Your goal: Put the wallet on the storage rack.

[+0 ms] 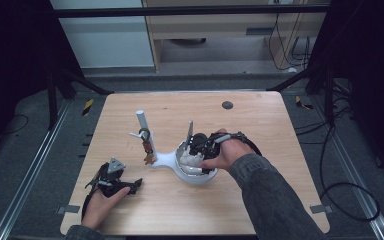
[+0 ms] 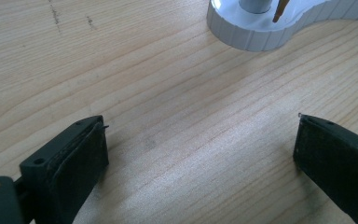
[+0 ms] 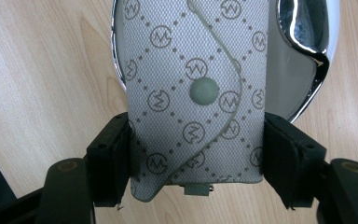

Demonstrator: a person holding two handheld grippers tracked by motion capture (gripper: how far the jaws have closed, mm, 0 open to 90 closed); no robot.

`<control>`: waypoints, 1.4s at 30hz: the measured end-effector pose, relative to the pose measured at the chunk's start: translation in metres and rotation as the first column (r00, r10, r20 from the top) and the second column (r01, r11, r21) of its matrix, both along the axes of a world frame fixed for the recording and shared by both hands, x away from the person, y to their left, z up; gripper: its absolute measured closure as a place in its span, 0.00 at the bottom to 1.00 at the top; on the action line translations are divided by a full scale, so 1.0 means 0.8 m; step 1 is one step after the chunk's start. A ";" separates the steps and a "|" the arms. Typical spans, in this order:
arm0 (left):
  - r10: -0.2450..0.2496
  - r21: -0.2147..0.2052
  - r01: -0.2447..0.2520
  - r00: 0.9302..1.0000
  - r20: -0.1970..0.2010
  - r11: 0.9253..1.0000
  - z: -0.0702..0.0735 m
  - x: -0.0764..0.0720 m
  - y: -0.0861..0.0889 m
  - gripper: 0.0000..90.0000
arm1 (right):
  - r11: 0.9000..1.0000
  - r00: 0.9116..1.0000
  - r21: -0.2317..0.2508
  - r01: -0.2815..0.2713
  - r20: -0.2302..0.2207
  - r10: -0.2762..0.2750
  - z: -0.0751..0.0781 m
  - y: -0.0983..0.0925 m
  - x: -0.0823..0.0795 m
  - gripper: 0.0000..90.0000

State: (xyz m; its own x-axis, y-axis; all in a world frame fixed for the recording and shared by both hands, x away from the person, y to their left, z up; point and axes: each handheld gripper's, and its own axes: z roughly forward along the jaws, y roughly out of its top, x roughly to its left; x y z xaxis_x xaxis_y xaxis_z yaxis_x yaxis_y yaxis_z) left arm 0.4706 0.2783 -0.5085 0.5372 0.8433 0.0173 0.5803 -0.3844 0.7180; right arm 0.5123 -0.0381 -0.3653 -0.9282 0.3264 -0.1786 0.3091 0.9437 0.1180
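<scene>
Item: grey monogram-patterned fabric pouch with a snap button. Location: over the shiny white dish of the white stand with upright post, counter centre.

Right tool: clamped on the pouch's sides, pouch apparently not yet let go.

Left tool: jaws wide apart, empty, idle at seven o'clock from the stand.

Status: placing looks nearly finished; release and withdrawal remain.

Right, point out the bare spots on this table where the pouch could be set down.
Bare wood runs along the far edge around the dark round mark, and down the table's right side beyond the sleeve. The middle is crowded: white stand, dish, right claw shut on the pouch. The left claw takes the near left corner.
</scene>
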 end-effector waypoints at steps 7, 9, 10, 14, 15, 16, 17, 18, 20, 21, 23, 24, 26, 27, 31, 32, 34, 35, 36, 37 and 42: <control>0.000 0.000 0.000 1.000 0.000 1.000 0.000 0.000 0.000 0.02 | 1.000 1.000 -0.016 0.001 0.003 -0.001 -0.004 0.004 0.003 0.35; 0.000 0.000 0.000 1.000 0.000 1.000 0.000 0.000 0.000 0.02 | 1.000 1.000 -0.013 0.002 0.001 -0.002 -0.006 0.005 0.004 0.35; 0.000 0.001 0.000 1.000 0.000 1.000 0.000 0.000 0.000 0.02 | 1.000 1.000 -0.015 0.002 0.000 -0.002 -0.006 0.005 0.005 0.35; 0.000 0.001 0.000 1.000 0.000 1.000 0.000 0.000 0.000 0.02 | 1.000 1.000 -0.024 0.006 0.002 -0.006 -0.007 0.007 0.007 0.35; 0.000 0.001 0.000 1.000 0.000 1.000 0.000 0.000 0.000 0.02 | 1.000 1.000 -0.027 0.004 0.003 -0.003 -0.008 0.007 0.008 0.35; 0.000 0.001 0.000 1.000 0.000 1.000 0.000 0.000 0.000 0.02 | 1.000 1.000 -0.028 0.006 0.004 -0.006 -0.008 0.007 0.009 0.35; 0.000 0.001 0.000 1.000 0.000 1.000 0.000 0.000 0.000 0.02 | 1.000 1.000 -0.026 0.009 0.004 -0.008 -0.009 0.008 0.011 0.35; 0.000 0.001 0.000 1.000 0.000 1.000 0.000 0.000 0.000 0.02 | 1.000 1.000 -0.026 0.009 0.004 -0.008 -0.009 0.008 0.011 0.35; 0.000 0.001 0.000 1.000 0.000 1.000 0.000 0.000 0.000 0.02 | 1.000 1.000 -0.028 0.010 0.007 -0.010 -0.010 0.009 0.013 0.35; 0.000 0.001 0.000 1.000 0.000 1.000 0.000 0.000 0.000 0.02 | 1.000 1.000 -0.028 0.013 0.004 -0.013 -0.010 0.009 0.014 0.35; 0.000 0.001 0.000 1.000 0.000 1.000 0.000 0.000 0.000 0.02 | 0.999 1.000 -0.028 0.015 0.000 -0.015 -0.012 0.011 0.016 0.35; 0.000 0.001 0.000 1.000 0.000 1.000 0.000 0.000 0.000 0.02 | 0.999 1.000 -0.028 0.015 0.000 -0.015 -0.012 0.011 0.016 0.35; 0.000 0.001 0.000 1.000 0.000 1.000 0.000 0.000 0.000 0.02 | 0.999 1.000 -0.033 0.017 0.001 -0.016 -0.013 0.011 0.018 0.35; 0.000 0.001 0.000 1.000 0.000 1.000 0.000 0.000 0.000 0.02 | 0.999 1.000 -0.036 0.015 0.002 -0.015 -0.013 0.011 0.018 0.35; 0.000 0.001 0.000 1.000 0.000 1.000 0.000 0.000 0.000 0.02 | 0.999 1.000 -0.028 0.019 0.005 -0.019 -0.015 0.012 0.020 0.35; 0.000 0.001 0.000 1.000 0.000 1.000 0.000 0.000 0.000 0.02 | 0.999 1.000 -0.031 0.022 0.005 -0.021 -0.016 0.012 0.021 0.35; 0.000 0.001 0.000 1.000 0.000 1.000 0.000 0.000 0.000 0.02 | 0.999 1.000 -0.033 0.024 0.003 -0.024 -0.017 0.012 0.021 0.35; 0.000 0.001 0.000 1.000 0.000 1.000 0.000 0.000 0.000 0.02 | 0.999 1.000 -0.033 0.024 0.003 -0.024 -0.017 0.012 0.021 0.35; 0.000 0.001 0.000 1.000 0.000 1.000 0.000 0.000 0.000 0.02 | 0.999 1.000 -0.030 0.023 0.004 -0.023 -0.017 0.013 0.022 0.35; 0.000 0.001 0.000 1.000 0.000 1.000 0.000 0.000 0.000 0.02 | 0.999 1.000 -0.030 0.023 0.004 -0.023 -0.017 0.013 0.022 0.35; 0.000 0.001 0.000 1.000 0.000 1.000 0.000 0.000 0.000 0.02 | 0.999 1.000 -0.030 0.024 0.004 -0.023 -0.018 0.014 0.023 0.35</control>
State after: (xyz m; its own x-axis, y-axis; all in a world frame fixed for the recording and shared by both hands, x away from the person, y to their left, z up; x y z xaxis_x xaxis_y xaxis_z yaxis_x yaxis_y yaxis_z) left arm 0.4705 0.2783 -0.5086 0.5371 0.8433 0.0181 0.5803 -0.3850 0.7177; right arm 0.5305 -0.0269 -0.3799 -0.9197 0.3425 -0.1922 0.3309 0.9393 0.0905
